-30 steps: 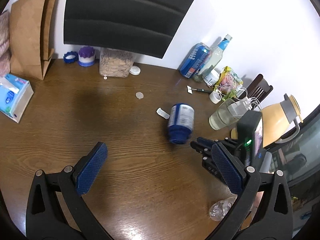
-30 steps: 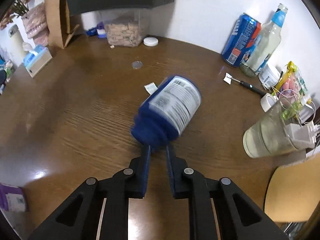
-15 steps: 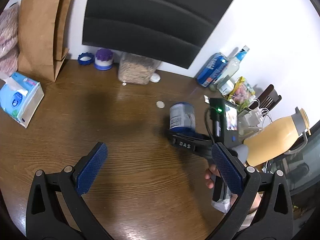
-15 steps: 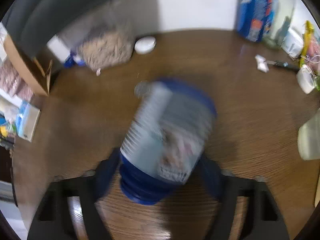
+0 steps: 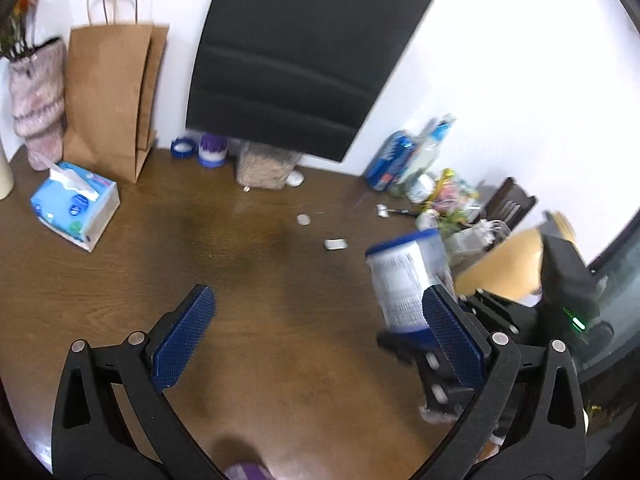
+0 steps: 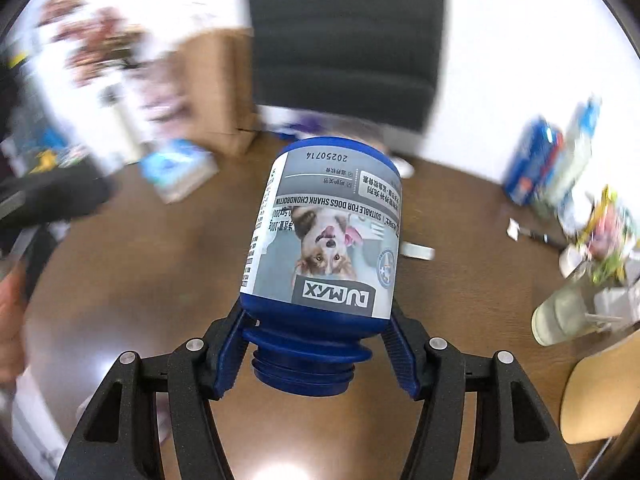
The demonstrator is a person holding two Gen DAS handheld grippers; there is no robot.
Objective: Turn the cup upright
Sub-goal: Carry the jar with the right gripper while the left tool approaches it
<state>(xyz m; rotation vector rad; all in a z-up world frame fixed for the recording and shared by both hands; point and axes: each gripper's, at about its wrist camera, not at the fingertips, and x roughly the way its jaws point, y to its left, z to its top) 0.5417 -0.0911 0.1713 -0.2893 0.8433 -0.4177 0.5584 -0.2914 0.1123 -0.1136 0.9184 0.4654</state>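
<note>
Right gripper [image 6: 316,344] is clamped on the blue cup [image 6: 324,240], really a labelled blue jar with no lid, its two fingers pressing the shoulder just above the threaded neck. In the right wrist view the dog label reads upside down and the open mouth points toward the camera, while the closed base points away toward the dark chair back [image 6: 344,32]. In the left wrist view the same cup [image 5: 408,280] looks lifted clear of the worktop [image 5: 260,280], leaning a little, with its base uppermost and its mouth low in the right gripper [image 5: 416,344].

Left gripper [image 5: 316,340] is wide apart and holds nothing, hovering over bare worktop well to the side of the cup.

As a judgement: the pick-up is done and the cup is off the worktop, but the flip itself is not finished, since the mouth faces down or back rather than up. What remains is to turn the wrist until the mouth is on top, lower the base flat onto the worktop, and let go. Clear space lies on the near side of the cup, away from the clutter of can [image 5: 390,156], bottle and glass by the wall, so that looks the safer place to set it
</note>
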